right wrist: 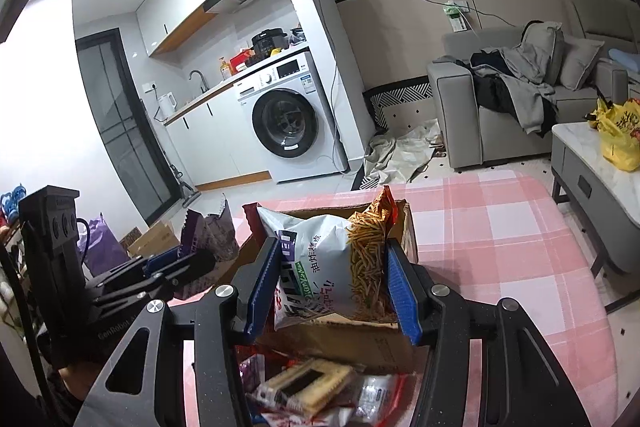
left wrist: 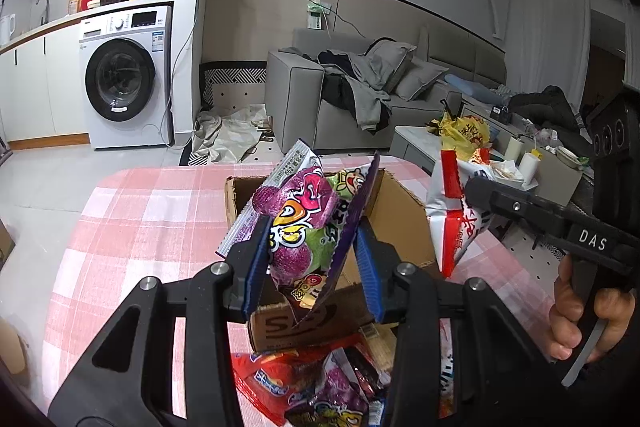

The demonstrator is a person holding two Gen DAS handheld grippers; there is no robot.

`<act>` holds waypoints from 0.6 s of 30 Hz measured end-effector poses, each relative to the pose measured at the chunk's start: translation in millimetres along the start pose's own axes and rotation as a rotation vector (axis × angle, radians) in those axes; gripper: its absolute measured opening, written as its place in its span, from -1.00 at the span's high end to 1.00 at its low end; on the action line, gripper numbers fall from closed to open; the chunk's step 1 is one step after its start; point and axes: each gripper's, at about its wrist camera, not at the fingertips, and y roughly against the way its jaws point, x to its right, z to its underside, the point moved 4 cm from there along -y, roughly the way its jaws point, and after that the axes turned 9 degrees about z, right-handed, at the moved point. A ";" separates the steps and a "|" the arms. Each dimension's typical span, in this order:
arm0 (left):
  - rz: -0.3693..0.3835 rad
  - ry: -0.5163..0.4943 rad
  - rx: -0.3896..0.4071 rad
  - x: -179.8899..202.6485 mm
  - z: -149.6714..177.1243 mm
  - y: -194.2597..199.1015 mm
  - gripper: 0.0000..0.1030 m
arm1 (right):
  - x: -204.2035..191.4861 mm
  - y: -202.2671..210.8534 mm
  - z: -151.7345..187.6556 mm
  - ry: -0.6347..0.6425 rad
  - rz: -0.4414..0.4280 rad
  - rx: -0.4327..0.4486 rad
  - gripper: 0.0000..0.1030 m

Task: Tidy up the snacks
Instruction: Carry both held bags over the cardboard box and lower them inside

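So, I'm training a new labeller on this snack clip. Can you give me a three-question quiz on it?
1. True or false: the left gripper holds a purple candy bag.
2. What does the right gripper hold? A) a bottle B) a white snack bag C) nothing
3. Which container sits on the pink checked tablecloth ahead of both grippers?

Key: 1 true; 2 B; 3 the cardboard box.

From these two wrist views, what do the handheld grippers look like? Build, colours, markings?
Both are matte black plastic with triangular cut-outs and silver pivot bolts. Left gripper and right gripper carry ribbed blue pads. The right one's pistol-grip body reads "DAS" in white; the left one's side bears faint lettering.
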 end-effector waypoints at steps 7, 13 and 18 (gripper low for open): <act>-0.003 -0.013 -0.006 -4.0 -8.1 -26.5 0.27 | -6.8 -23.5 -5.1 0.009 0.005 -0.015 -0.02; -0.013 -0.034 -0.016 -8.3 -14.6 -52.9 0.27 | -7.6 -38.3 -4.5 0.021 0.014 -0.027 -0.02; -0.006 -0.030 -0.034 -13.9 -15.7 -75.0 0.27 | -8.4 -48.8 -5.6 0.033 0.021 -0.030 -0.02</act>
